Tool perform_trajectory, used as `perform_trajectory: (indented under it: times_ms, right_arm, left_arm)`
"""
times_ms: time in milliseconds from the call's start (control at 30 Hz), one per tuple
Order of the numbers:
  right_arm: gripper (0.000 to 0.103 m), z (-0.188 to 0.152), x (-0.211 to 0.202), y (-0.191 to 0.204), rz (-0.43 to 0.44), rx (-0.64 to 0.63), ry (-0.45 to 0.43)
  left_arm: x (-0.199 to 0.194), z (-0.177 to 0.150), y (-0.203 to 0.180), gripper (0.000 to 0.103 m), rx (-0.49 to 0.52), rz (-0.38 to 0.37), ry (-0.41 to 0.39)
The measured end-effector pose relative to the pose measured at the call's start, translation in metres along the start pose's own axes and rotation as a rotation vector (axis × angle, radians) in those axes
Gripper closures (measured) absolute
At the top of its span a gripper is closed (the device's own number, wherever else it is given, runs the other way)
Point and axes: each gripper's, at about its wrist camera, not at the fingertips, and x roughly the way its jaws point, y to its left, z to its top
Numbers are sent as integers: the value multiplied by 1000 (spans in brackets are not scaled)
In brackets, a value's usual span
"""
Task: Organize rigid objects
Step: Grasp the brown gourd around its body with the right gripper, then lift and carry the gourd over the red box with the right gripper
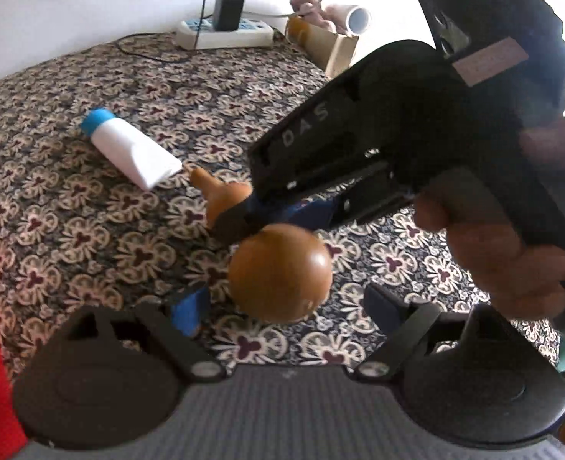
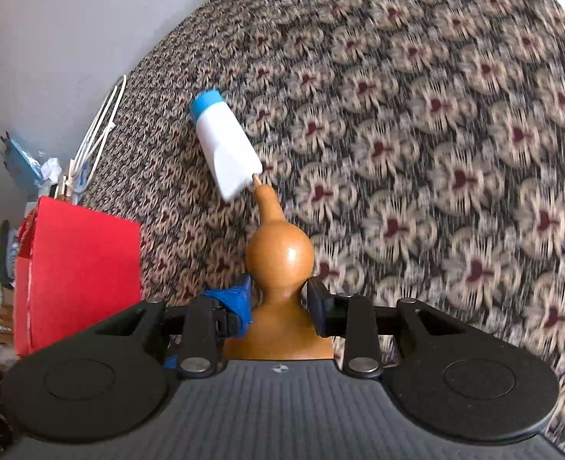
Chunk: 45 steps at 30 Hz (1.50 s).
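In the right wrist view, the right gripper (image 2: pixel 278 299) sits at the bottom middle of the frame with its two fingers closed on the narrow waist of a brown gourd (image 2: pixel 279 253). The gourd points up the frame, and its thin stem tip touches the flat end of a white tube (image 2: pixel 226 149) with a blue cap, which lies on the flowery cloth (image 2: pixel 435 134) over the counter. A red box (image 2: pixel 79 272) stands at the left side of this frame, near the gourd but not touching it. In the left wrist view, the gourd's big round bottom fills the middle of the frame, and the black right gripper comes in from the upper right and pinches it, with a hand (image 1: pixel 493 245) wrapped around the handle. The left gripper (image 1: pixel 288 304) is at the bottom of that frame, wide open, with nothing in it; the gourd's round end sits between its blue fingers (image 1: pixel 190 306), but whether they touch it cannot be told. Far back at the top of the frame lies a white power strip (image 1: pixel 224 34) with a black plug in it, and a small tan box (image 1: pixel 328 48) stands just to its right.
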Motion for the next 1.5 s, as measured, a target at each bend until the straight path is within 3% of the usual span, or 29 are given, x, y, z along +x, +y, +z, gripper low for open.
perform_trajectory:
  times_ms: [100,200,300,867,1200,1500]
  right_arm:
    - [89,-10,-4,-5,14,24,1]
    - [88,-20,-7,-11,33,49,12]
    - [86,-29,-12,-17,60,67,15]
    - [89,-73,-31,-21,144,91,51]
    - [89,-61,-51,25,253,-38,-1]
    - [89,-52,-53,99,344,-184,-43]
  left_arm:
    - [4,-4,-3,17,-12,2,11]
    - [6,-10,-3,38,-37,-11,33]
    - [2,-16,-3,43,-61,-38,39]
    - [-33,-48,-33,44,-21,-17,51]
    - [-81,-38,-40,44,-30,112,-80]
    - [-139,-29,-18,44,-73,232,-223]
